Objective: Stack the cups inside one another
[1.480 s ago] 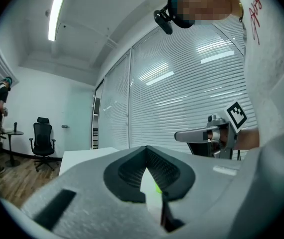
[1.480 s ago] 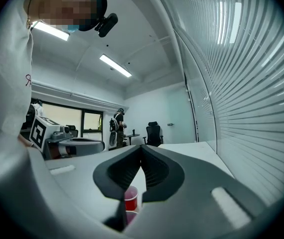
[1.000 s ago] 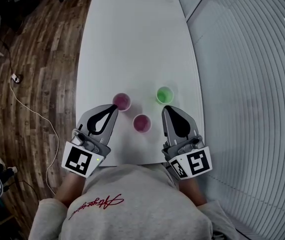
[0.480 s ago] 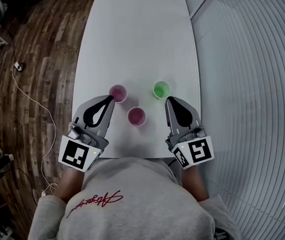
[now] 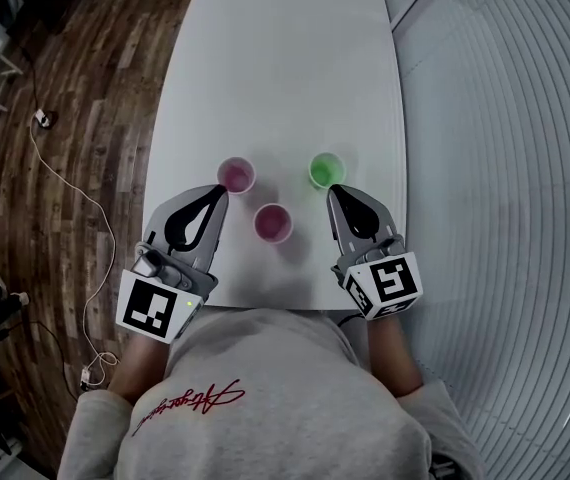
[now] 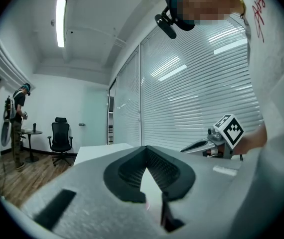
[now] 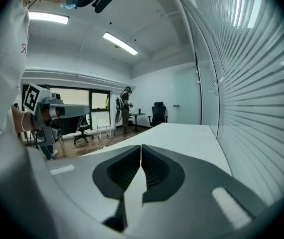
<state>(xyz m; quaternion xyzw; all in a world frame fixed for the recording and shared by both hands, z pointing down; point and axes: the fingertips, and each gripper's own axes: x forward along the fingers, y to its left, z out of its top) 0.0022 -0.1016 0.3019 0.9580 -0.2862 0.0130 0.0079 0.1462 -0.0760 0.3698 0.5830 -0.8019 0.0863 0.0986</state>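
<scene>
Three cups stand upright on the white table: a pink cup at the left, a second pink cup nearer me in the middle, and a green cup at the right. My left gripper is shut and empty, its tip just short of the left pink cup. My right gripper is shut and empty, its tip right behind the green cup. In the left gripper view the left gripper shows its jaws meeting. The right gripper shows the same in its own view. Neither gripper view shows a cup.
The table's near edge runs just under both grippers. White blinds line the right side and a wooden floor with a cable lies left. Far off stand an office chair and a person.
My right gripper has sunk toward the table and edged closer to the green cup. The left gripper has stayed beside the left pink cup. The cups have not moved.
</scene>
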